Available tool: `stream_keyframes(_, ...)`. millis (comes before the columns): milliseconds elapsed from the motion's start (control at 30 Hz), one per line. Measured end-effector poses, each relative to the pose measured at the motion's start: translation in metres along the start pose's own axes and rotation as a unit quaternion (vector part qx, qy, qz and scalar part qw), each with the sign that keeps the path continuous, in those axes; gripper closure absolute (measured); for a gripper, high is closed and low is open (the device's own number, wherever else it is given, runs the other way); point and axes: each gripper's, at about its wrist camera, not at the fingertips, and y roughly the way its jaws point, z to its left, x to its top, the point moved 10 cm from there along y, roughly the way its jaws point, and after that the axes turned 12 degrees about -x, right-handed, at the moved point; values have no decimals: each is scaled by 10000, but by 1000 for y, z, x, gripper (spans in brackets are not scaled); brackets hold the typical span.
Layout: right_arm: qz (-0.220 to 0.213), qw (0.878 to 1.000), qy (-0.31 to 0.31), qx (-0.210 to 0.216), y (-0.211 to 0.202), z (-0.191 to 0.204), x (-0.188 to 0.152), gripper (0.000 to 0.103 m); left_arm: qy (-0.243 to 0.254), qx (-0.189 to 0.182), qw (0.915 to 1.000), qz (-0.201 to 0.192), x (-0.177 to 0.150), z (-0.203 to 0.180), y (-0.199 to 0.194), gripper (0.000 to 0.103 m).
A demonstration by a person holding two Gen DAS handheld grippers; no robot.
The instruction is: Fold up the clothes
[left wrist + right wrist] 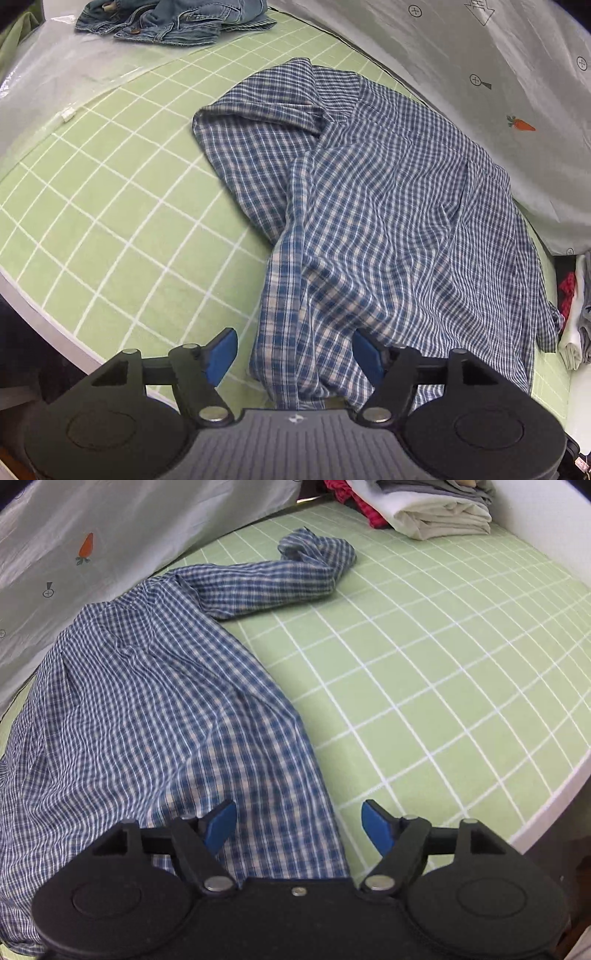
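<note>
A blue-and-white plaid shirt (388, 206) lies crumpled on the green grid mat (110, 184). In the left wrist view my left gripper (295, 354) is open, its blue pads on either side of the shirt's near hem, which lies between them. In the right wrist view the same shirt (147, 701) spreads to the left, one sleeve (280, 576) stretched toward the back. My right gripper (299, 829) is open over the shirt's near right edge, with cloth between the pads.
A denim garment (173, 18) lies at the mat's far left on clear plastic. A stack of folded clothes (436, 509) sits at the far right corner. A grey carrot-print sheet (92, 535) runs along the back. The mat's white edge (546, 805) is near right.
</note>
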Motion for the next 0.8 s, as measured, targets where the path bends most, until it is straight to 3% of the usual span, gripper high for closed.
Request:
stream_keyframes(200,112,9995,-248,-129,5,7,-19,23,153,-5,9992,376,-22,-1,20,36)
stream_keyframes(233,115,9993,-331,-156,4,10,-20,23,182,-17,9991,388,-24,-1,23,40)
stream_keyframes(267,90,9988,-430,-194,4,12,-20,26,210,-29,9990,400,-26,-2,26,56)
stream_keyframes(300,58,9983,-538,-234,3,14,-20,37,239,-41,9989,412,-28,-2,29,77)
stream_keyframes(333,17,9981,-574,-214,-2,13,-17,50,250,-19,9987,443,-30,-2,32,89)
stream_keyframes(367,-29,9983,-566,-158,-10,10,-12,87,265,35,9986,464,-30,-2,33,97)
stream_keyframes(400,-74,9984,-558,-101,-17,7,-7,101,259,32,9987,442,-28,-2,30,99)
stream_keyframes(533,-257,9982,-526,123,-46,-4,12,102,-2,-234,9995,231,-14,-6,-2,101)
stream_keyframes(600,-348,9978,-510,236,-61,-9,22,102,-309,-798,9963,5,2,-15,-40,101)
stream_keyframes(667,-439,9972,-493,348,-76,-15,32,102,-250,-1265,9912,-306,20,-28,-73,101)
stream_keyframes(733,-524,9967,-569,255,-80,-18,38,102,100,-1109,9931,-366,30,-33,-82,101)
stream_keyframes(800,-411,9975,-580,47,-63,-18,36,102,158,-575,9979,-265,33,-19,-65,101)
